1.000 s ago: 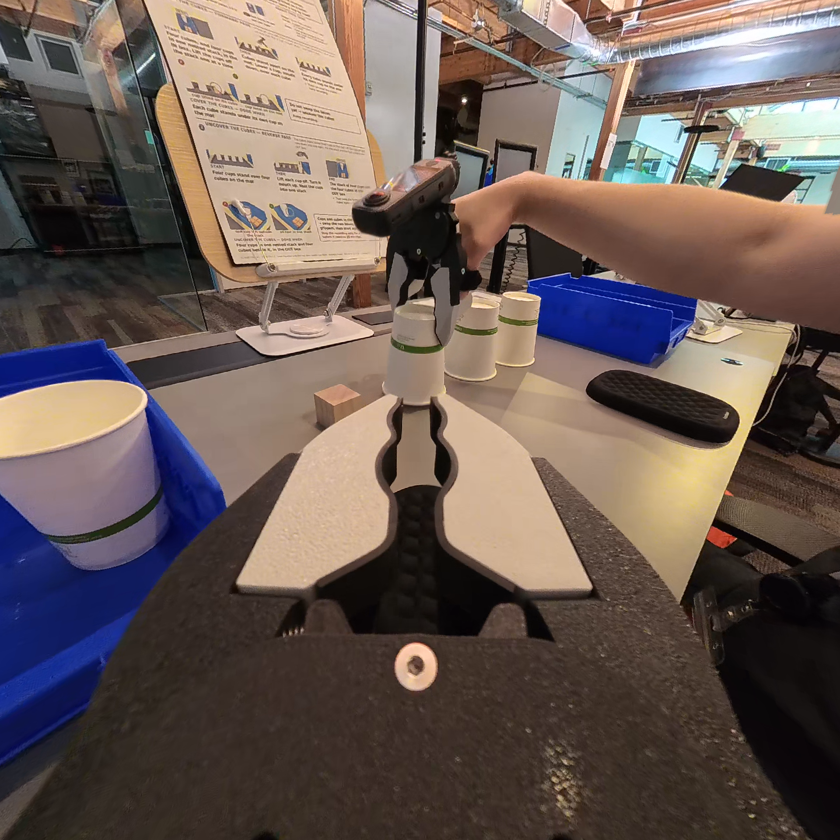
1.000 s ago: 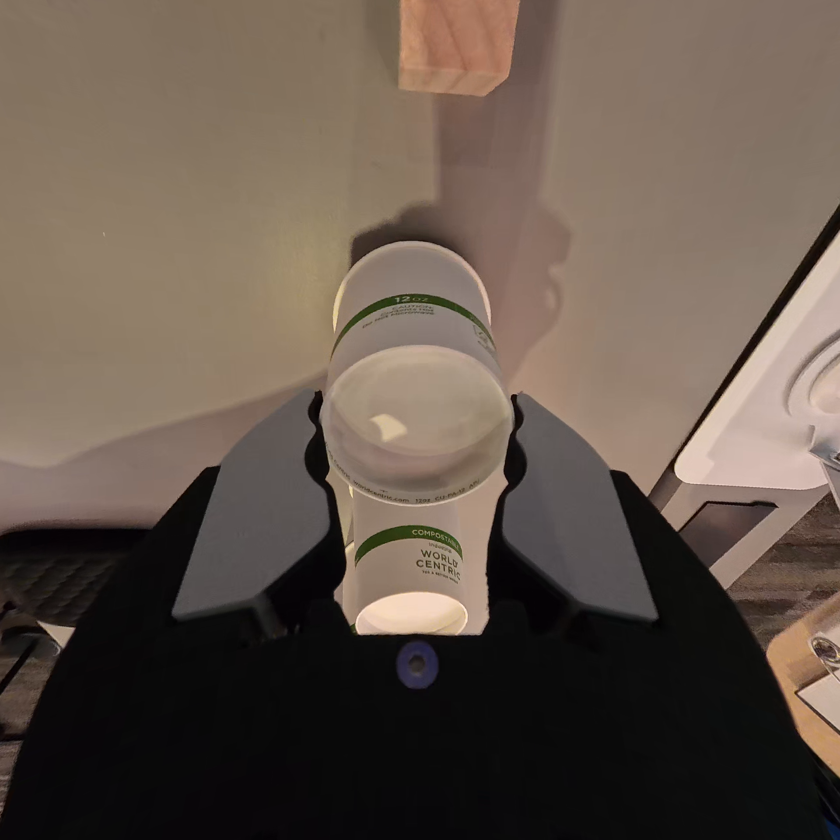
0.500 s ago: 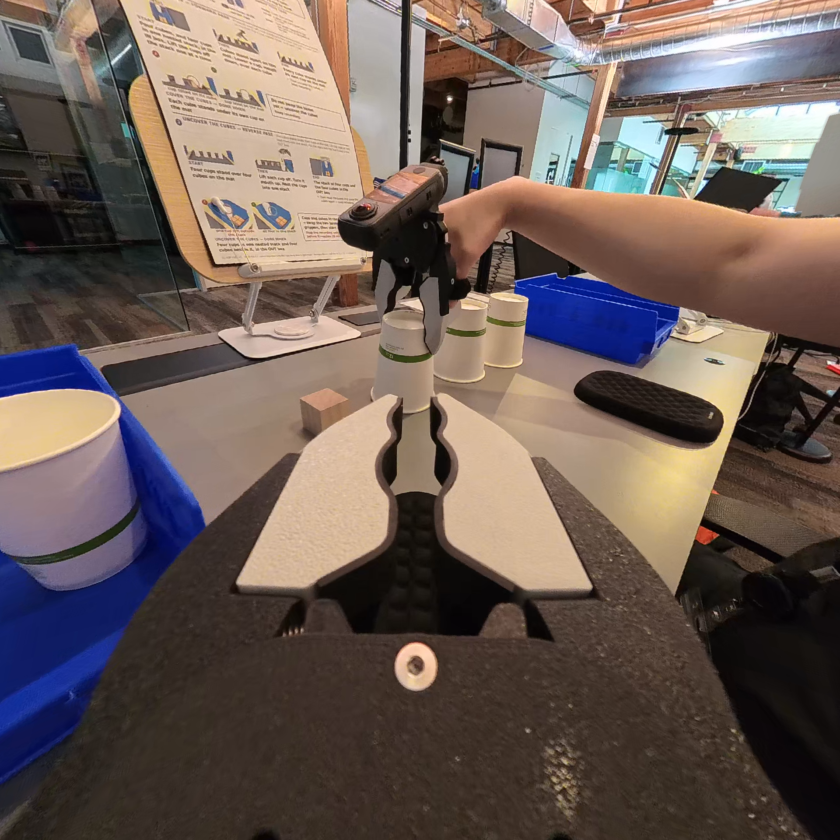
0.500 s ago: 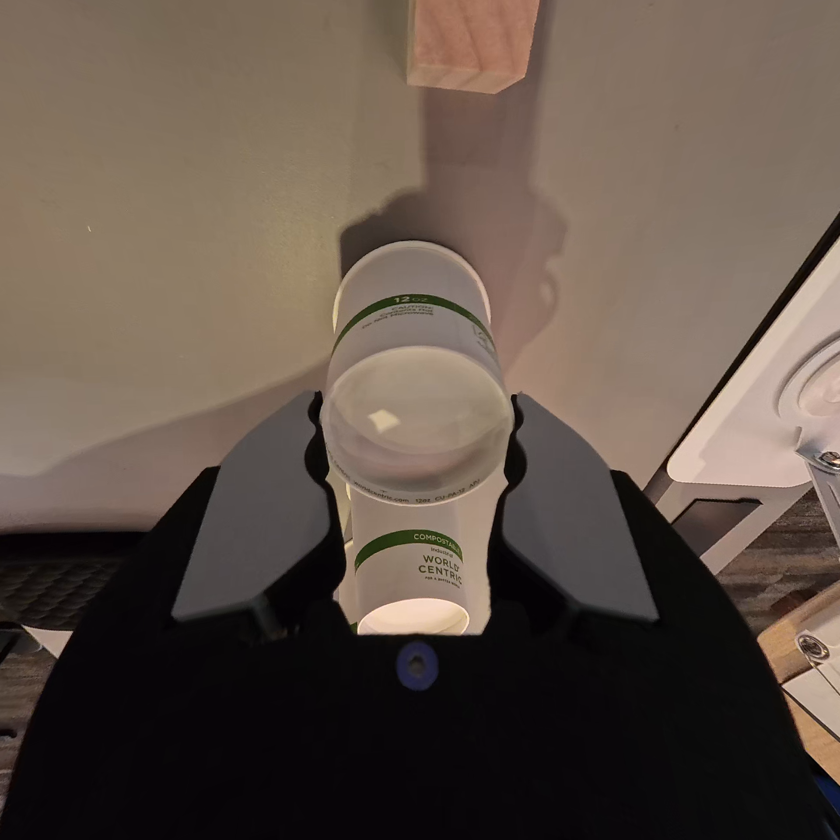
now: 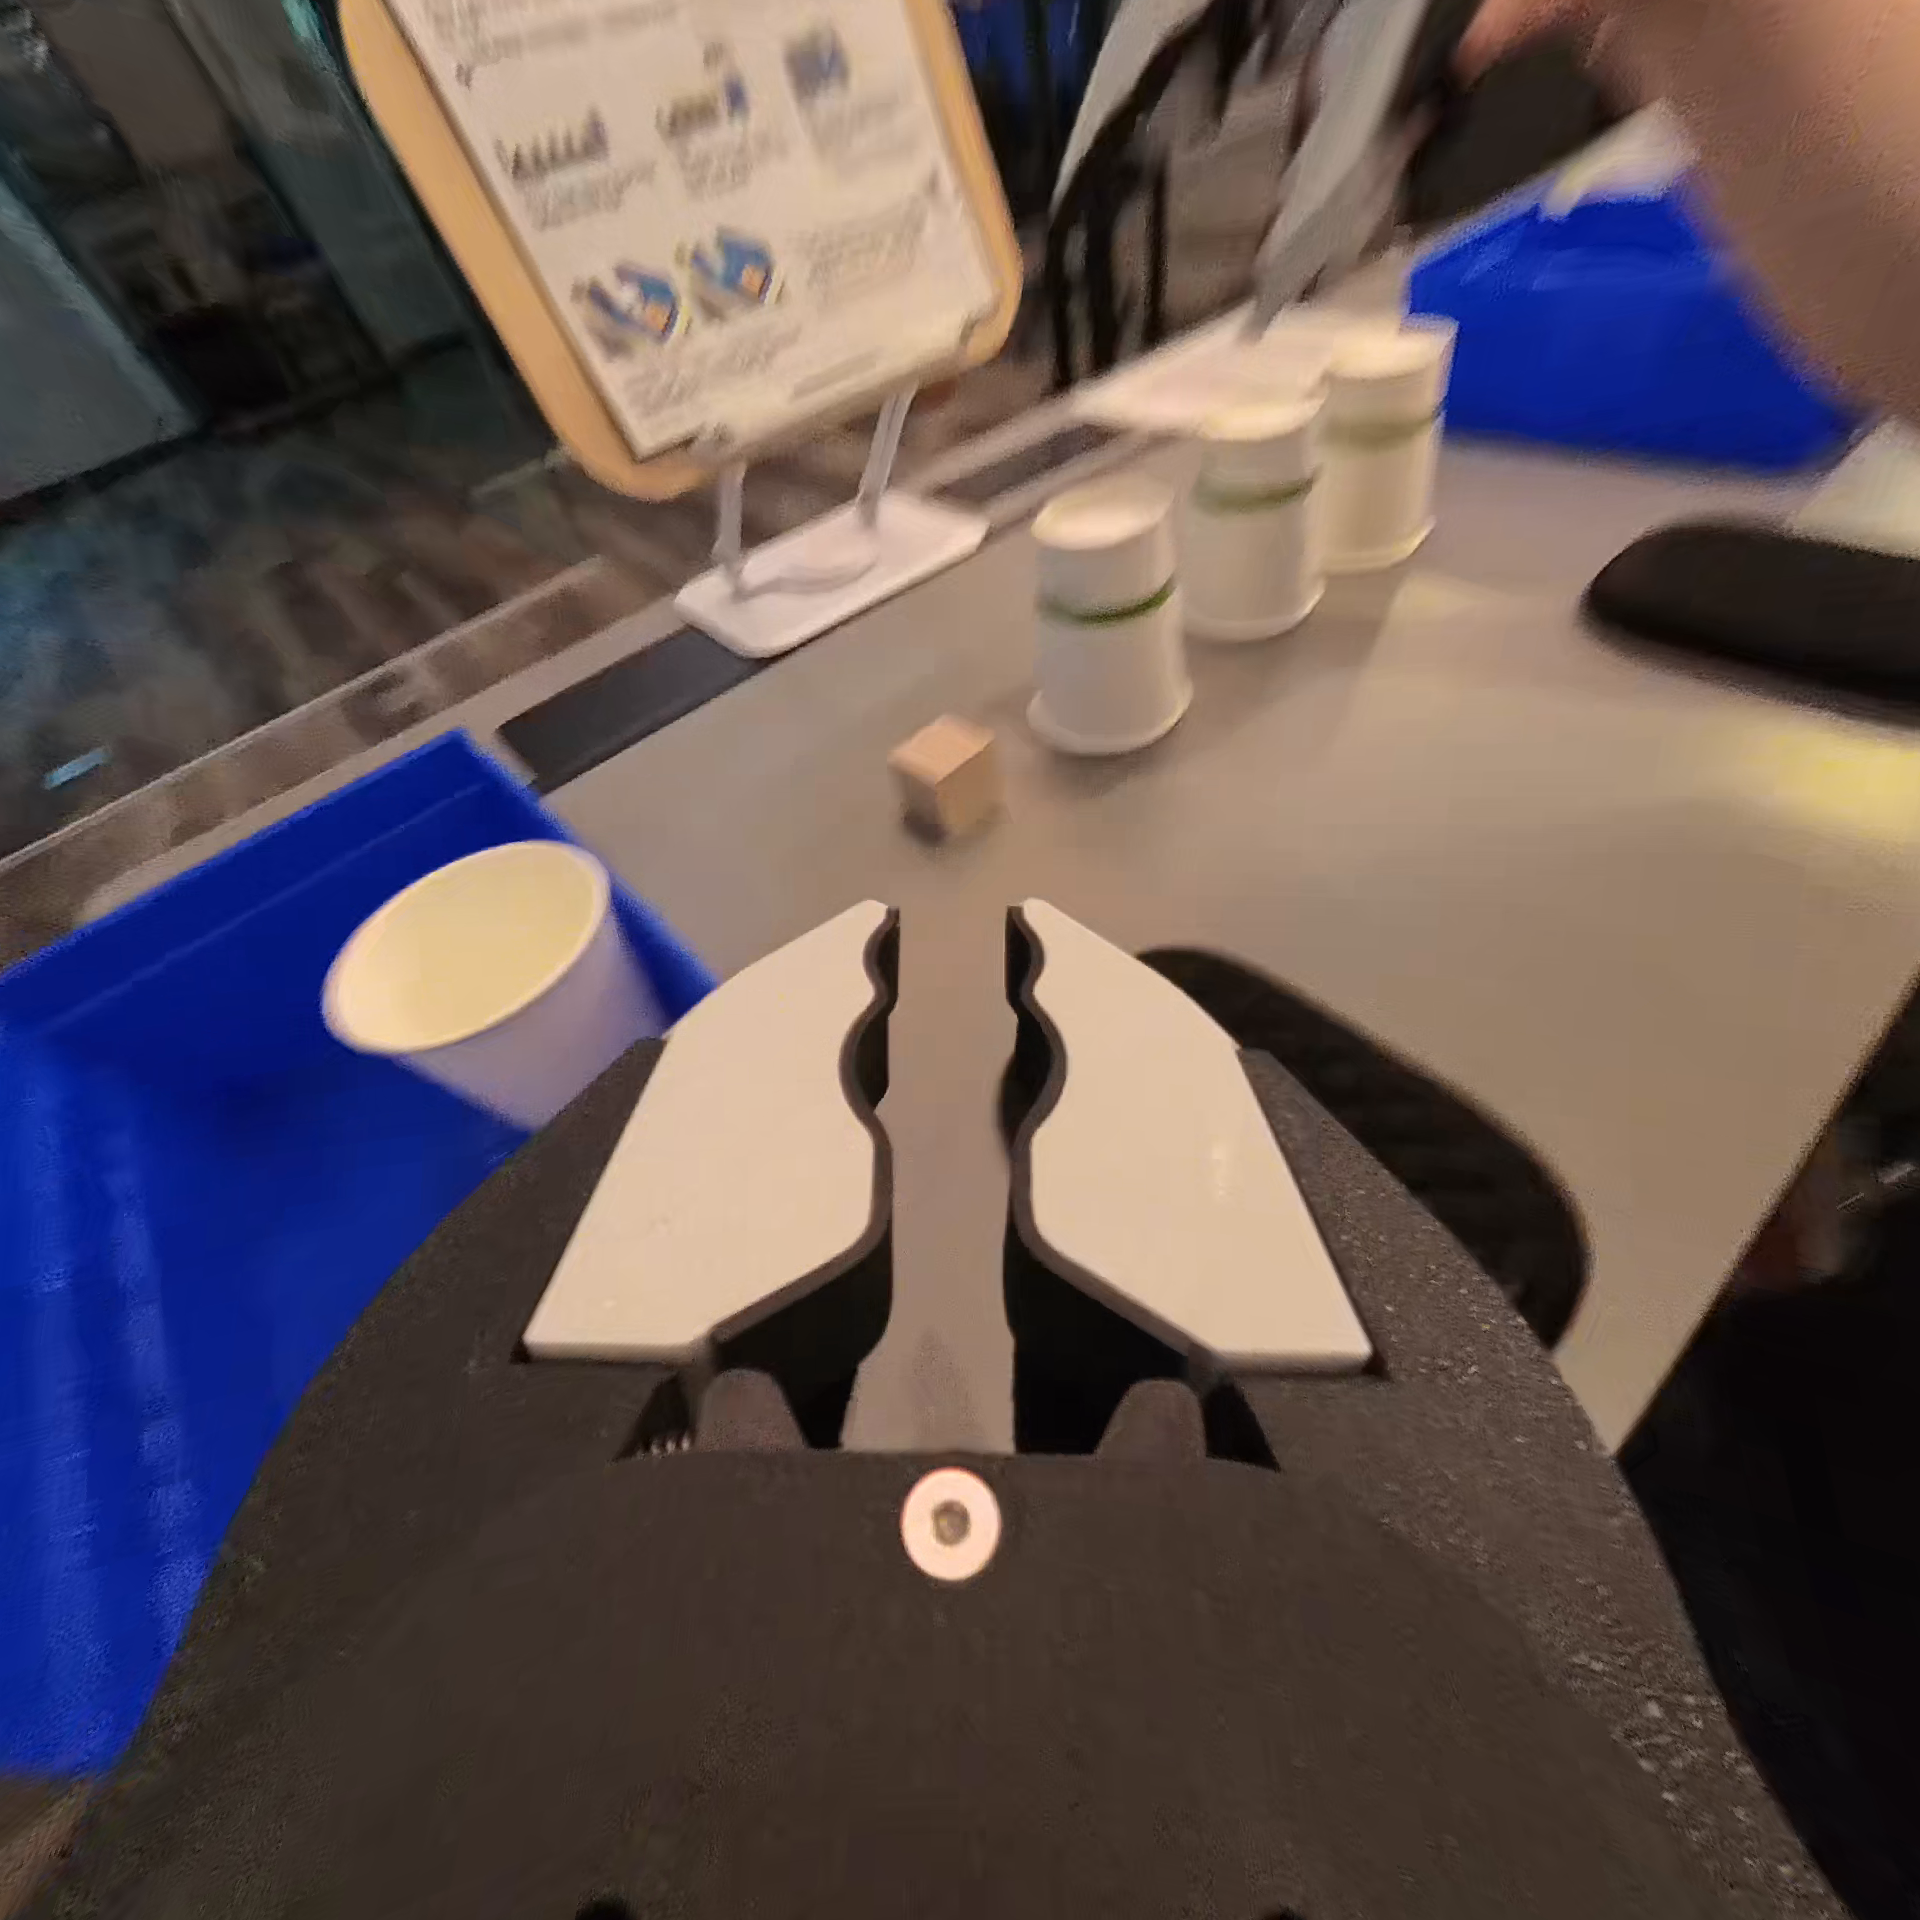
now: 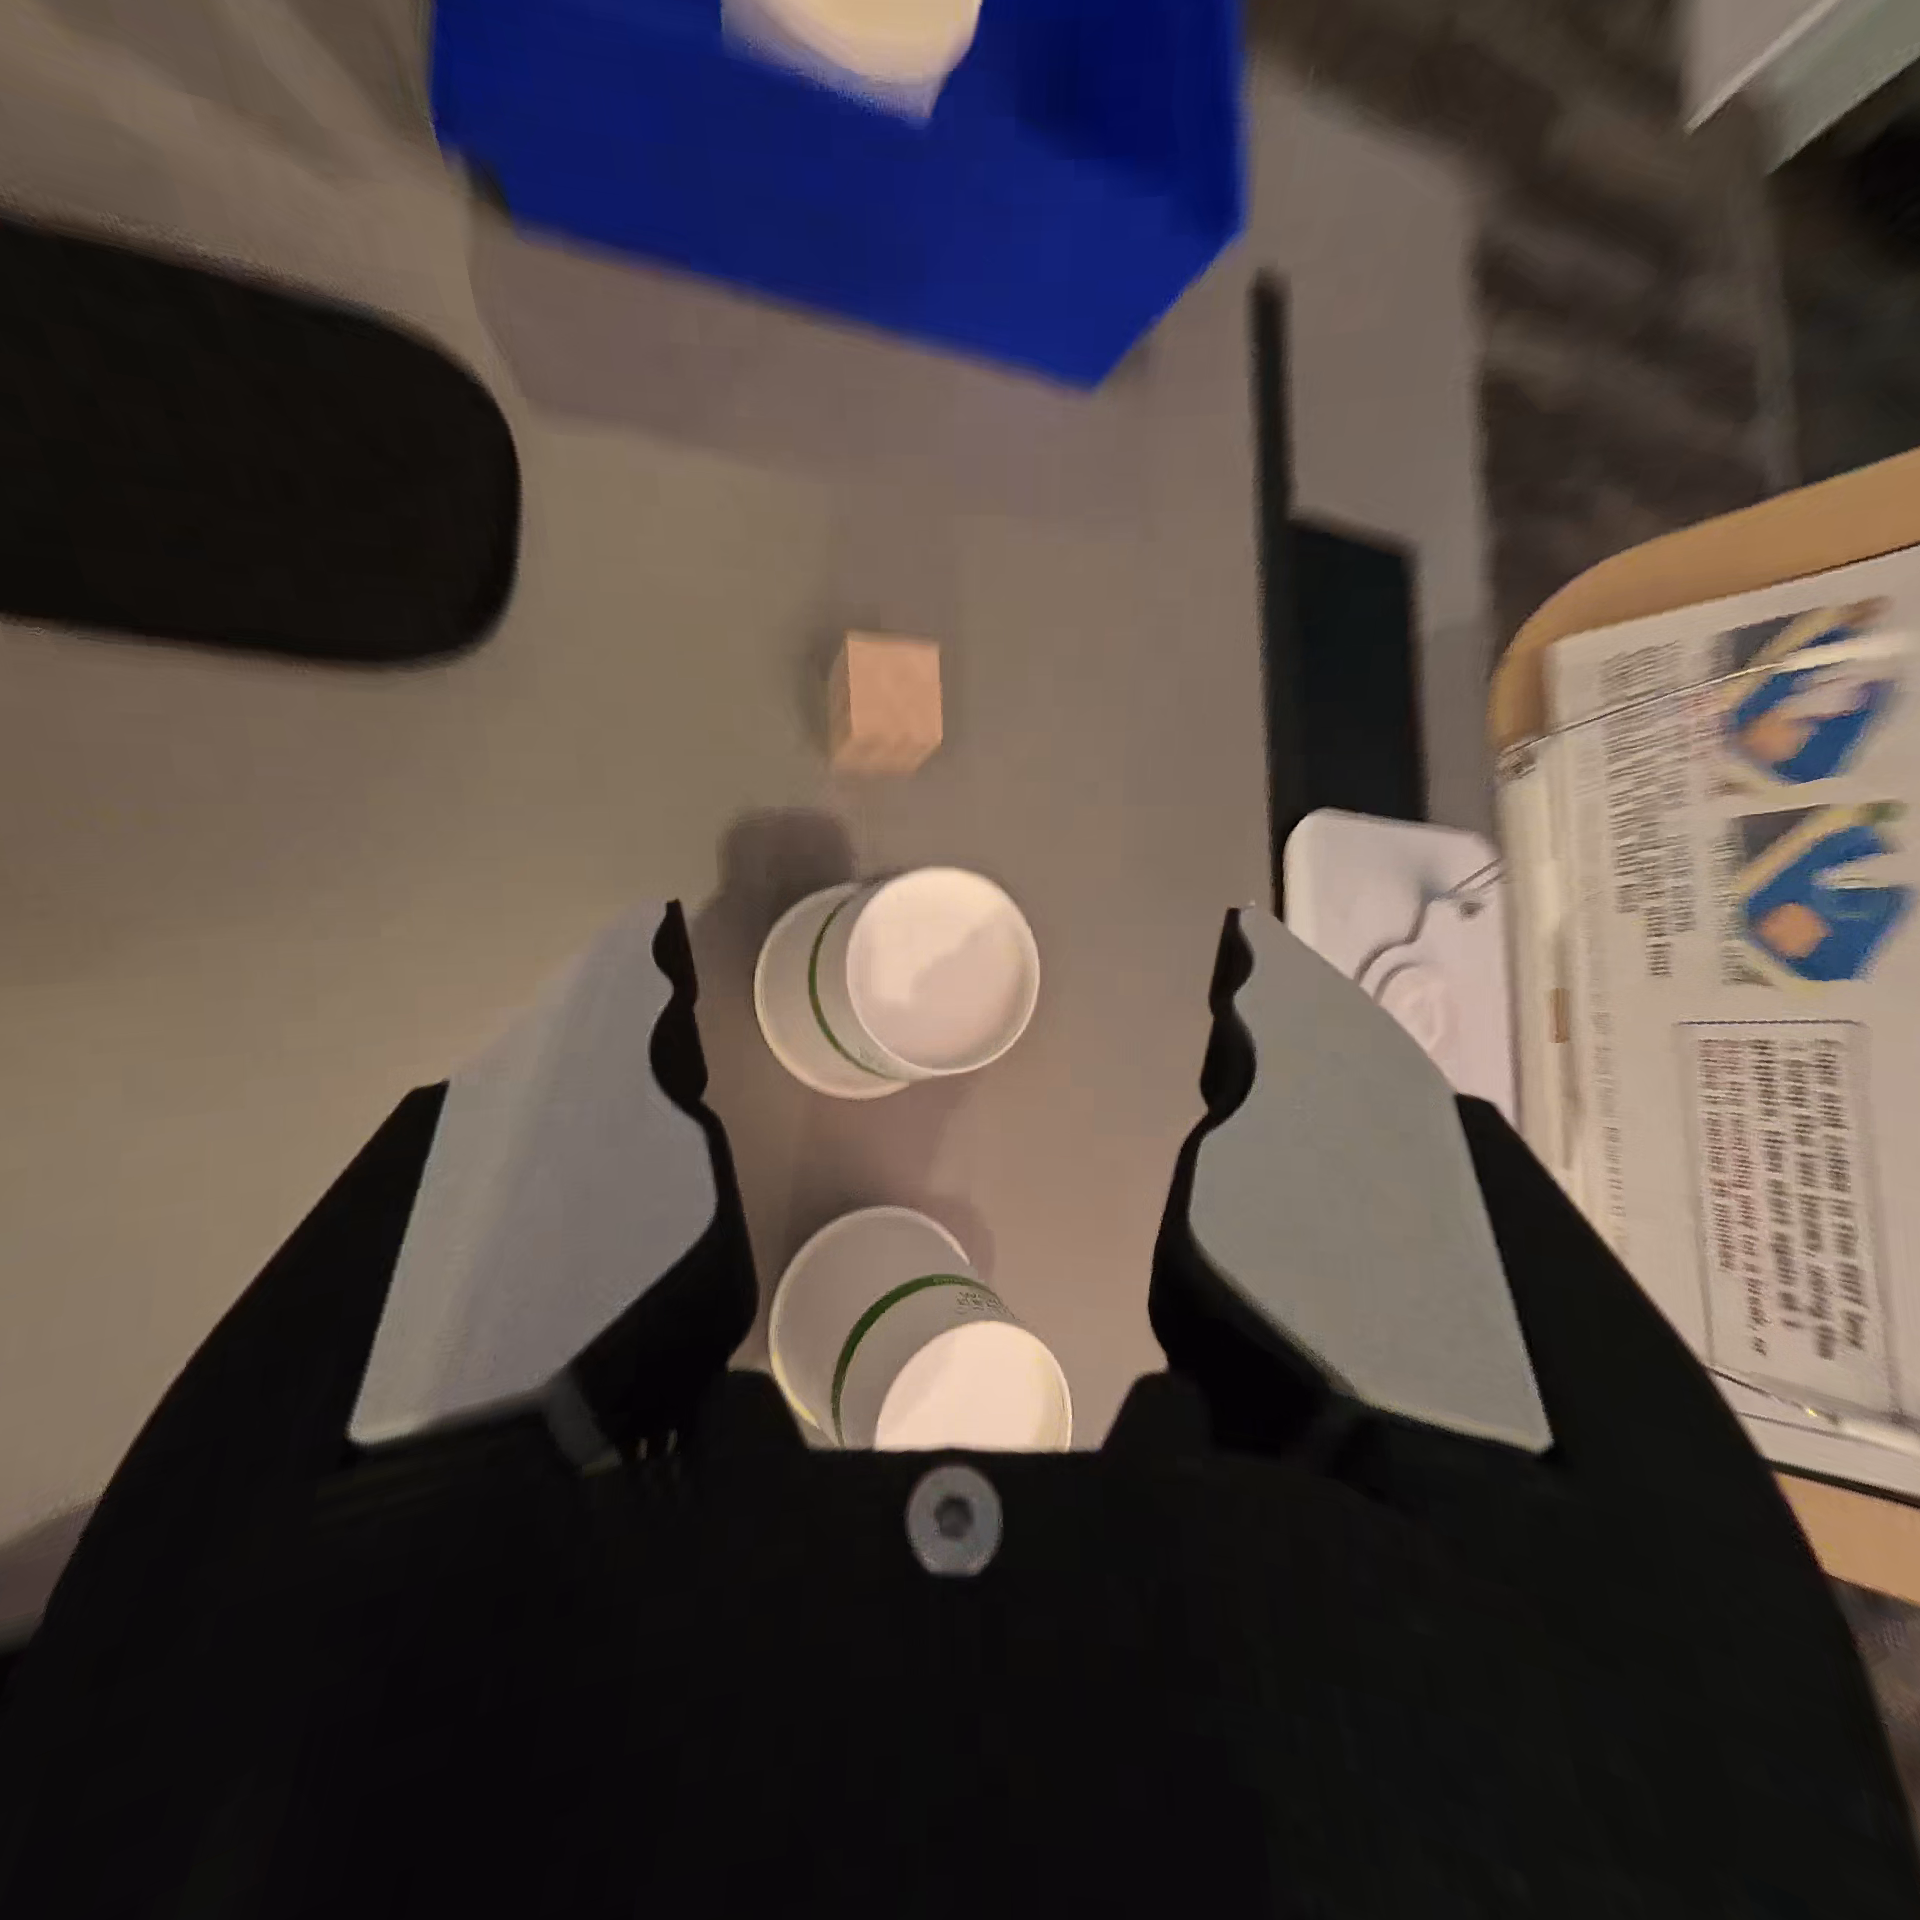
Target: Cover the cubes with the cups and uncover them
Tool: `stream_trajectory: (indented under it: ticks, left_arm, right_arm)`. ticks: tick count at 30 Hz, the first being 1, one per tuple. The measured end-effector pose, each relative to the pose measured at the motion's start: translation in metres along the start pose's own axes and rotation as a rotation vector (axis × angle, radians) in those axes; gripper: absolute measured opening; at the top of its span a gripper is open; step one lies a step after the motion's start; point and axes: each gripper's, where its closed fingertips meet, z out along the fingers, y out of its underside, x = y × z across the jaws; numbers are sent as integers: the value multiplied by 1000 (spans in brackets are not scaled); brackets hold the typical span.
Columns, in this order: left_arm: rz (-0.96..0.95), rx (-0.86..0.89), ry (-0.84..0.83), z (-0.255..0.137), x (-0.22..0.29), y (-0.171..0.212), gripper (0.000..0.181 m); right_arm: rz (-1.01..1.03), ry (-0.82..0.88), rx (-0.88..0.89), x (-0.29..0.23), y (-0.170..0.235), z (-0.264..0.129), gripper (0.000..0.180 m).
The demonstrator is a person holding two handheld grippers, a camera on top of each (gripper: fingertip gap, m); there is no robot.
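A wooden cube (image 5: pixel 943 777) lies bare on the grey table (image 5: pixel 1455 935). Three white paper cups stand upside down in a row behind it: the nearest (image 5: pixel 1107 634), the middle (image 5: pixel 1252 520) and the far one (image 5: pixel 1377 457). My right gripper (image 6: pixel 953 920) is open and empty, high above the nearest cup (image 6: pixel 899 982), with a second cup (image 6: pixel 925 1340) below its base and the cube (image 6: pixel 888 707) beyond. It is a blur at the top of the left wrist view (image 5: pixel 1278 229). My left gripper (image 5: pixel 953 914) has its jaws almost together, with nothing between them. Both views are blurred.
A blue bin (image 5: pixel 208 1143) at the left holds an upright cup (image 5: pixel 478 971). A second blue bin (image 5: pixel 1621 332) stands at the far right. Black wrist rests lie at the right (image 5: pixel 1766 613) and under my left gripper (image 5: pixel 1403 1143). An instruction board (image 5: pixel 707 208) stands on a white base (image 5: pixel 831 582).
My right gripper has opened, let go of the upside-down cup and risen well above it. The cup now stands on the table beside the cube. My left gripper has swung, jaws unchanged.
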Motion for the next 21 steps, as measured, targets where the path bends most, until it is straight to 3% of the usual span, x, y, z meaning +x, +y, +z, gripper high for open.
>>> stream_trajectory:
  ticks: [5,8,14,21]
  left_arm:
    - [213,-349,-58,15,-60,8,21]
    - [388,-547,-55,37,-85,18,22]
    - [460,-776,64,84,-101,44,21]
    - [440,-940,128,95,-110,58,19]
  right_arm:
    - [38,121,331,-20,-12,-66,85]
    - [93,42,456,-40,-3,-84,83]
    - [151,42,511,-34,17,-106,83]
    - [177,54,506,-27,30,-109,83]
